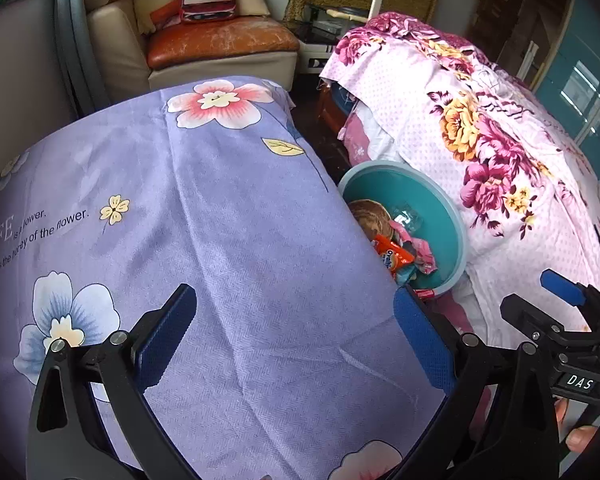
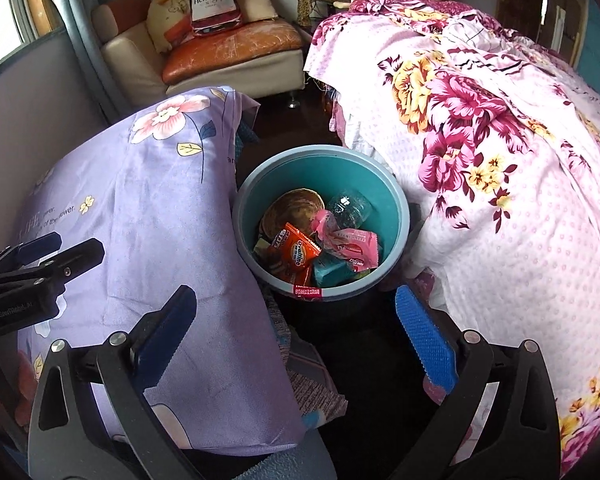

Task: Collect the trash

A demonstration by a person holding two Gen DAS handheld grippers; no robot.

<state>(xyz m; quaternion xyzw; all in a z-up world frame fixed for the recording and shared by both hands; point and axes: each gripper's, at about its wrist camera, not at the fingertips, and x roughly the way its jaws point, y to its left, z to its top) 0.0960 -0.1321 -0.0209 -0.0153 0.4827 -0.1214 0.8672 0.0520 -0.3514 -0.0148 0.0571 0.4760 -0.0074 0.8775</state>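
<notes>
Right claw (image 2: 296, 328) hangs spread wide and empty above the floor, with the teal bin (image 2: 400, 216) of wrappers (image 2: 298, 256) just ahead of it; left claw (image 1: 296, 332), also spread, hovers over the lilac cloth (image 1: 220, 200).

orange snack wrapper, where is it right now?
The orange snack wrapper lies inside the teal bin, mid-frame in the right wrist view, left of the pink wrappers, between the lilac cloth and pink floral cover.
</notes>
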